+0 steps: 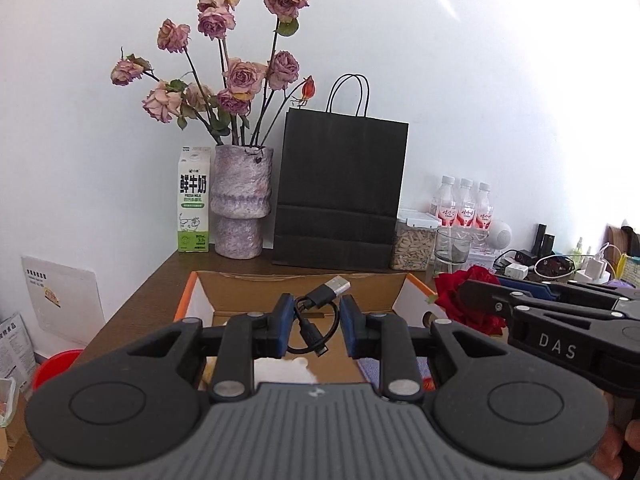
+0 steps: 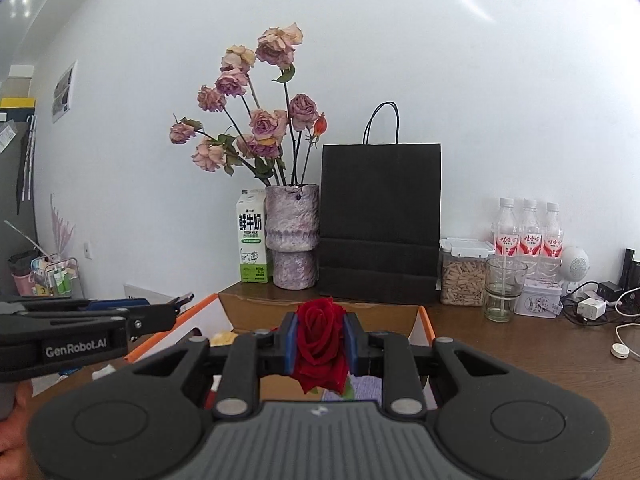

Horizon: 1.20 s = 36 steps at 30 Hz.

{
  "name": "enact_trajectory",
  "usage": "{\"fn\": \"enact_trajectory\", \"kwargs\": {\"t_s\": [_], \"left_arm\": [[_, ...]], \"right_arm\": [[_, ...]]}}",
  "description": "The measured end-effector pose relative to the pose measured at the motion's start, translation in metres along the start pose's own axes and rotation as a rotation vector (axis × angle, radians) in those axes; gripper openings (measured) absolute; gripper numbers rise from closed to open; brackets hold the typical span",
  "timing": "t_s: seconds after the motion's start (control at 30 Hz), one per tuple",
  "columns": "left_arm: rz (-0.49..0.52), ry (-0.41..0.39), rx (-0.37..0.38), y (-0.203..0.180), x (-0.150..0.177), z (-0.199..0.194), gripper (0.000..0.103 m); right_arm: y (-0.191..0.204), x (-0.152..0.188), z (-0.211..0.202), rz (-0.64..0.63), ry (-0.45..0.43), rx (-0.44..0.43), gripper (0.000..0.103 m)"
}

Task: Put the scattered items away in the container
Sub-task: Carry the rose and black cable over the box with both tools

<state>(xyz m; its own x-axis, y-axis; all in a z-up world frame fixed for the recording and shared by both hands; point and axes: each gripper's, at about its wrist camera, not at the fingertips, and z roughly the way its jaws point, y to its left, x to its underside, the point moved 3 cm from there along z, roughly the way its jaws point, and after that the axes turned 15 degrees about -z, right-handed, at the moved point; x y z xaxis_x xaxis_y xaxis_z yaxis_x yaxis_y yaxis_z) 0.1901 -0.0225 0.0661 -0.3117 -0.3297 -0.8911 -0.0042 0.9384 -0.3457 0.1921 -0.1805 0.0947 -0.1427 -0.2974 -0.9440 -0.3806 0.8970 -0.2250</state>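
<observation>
Both grippers over open cardboard box [image 1: 304,280]. Left gripper [image 1: 314,326] jaws apart, short black USB cable [image 1: 316,312] between the pads; contact unclear, looks loose. Right gripper [image 2: 320,344] clamped on red rose [image 2: 322,340]. Box already holds a few items: white and yellow bits, purple cloth. Judgement: late stage, 2 items pending release into box

Box [image 1: 304,280] floor mostly hidden behind left tool [image 1: 314,326] body, lower centre. Rose [image 2: 320,344] stem out of sight below right tool [image 2: 320,344]. Labels on bottles [image 2: 530,240], right of frame, too small to read.
</observation>
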Motion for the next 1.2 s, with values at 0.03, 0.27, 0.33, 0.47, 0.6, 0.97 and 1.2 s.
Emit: {"fn": "enact_trajectory", "kwargs": {"t_s": [0.03, 0.27, 0.33, 0.47, 0.6, 0.97, 1.2], "left_arm": [[-0.004, 0.007, 0.003, -0.002, -0.005, 0.009, 0.026], [-0.053, 0.042, -0.047, -0.007, -0.028, 0.079, 0.026], [-0.071, 0.055, -0.075, -0.002, -0.029, 0.097, 0.026], [-0.072, 0.103, -0.135, 0.011, -0.016, 0.126, 0.026], [-0.045, 0.142, -0.182, 0.019, -0.001, 0.14, 0.026], [-0.001, 0.109, -0.205, 0.018, 0.006, 0.134, 0.026], [0.022, 0.053, -0.252, 0.016, 0.003, 0.126, 0.077]], "right_arm": [[-0.003, -0.004, 0.007, 0.0, 0.0, 0.001, 0.022], [-0.023, -0.029, 0.066, 0.02, 0.019, -0.006, 0.023], [-0.026, -0.03, 0.084, 0.029, 0.038, -0.011, 0.023], [-0.029, -0.015, 0.117, 0.042, 0.104, -0.035, 0.023], [-0.028, 0.0, 0.135, 0.051, 0.167, -0.04, 0.023], [-0.021, 0.014, 0.139, 0.032, 0.216, -0.026, 0.023], [-0.018, 0.013, 0.138, 0.009, 0.233, -0.013, 0.061]]}}
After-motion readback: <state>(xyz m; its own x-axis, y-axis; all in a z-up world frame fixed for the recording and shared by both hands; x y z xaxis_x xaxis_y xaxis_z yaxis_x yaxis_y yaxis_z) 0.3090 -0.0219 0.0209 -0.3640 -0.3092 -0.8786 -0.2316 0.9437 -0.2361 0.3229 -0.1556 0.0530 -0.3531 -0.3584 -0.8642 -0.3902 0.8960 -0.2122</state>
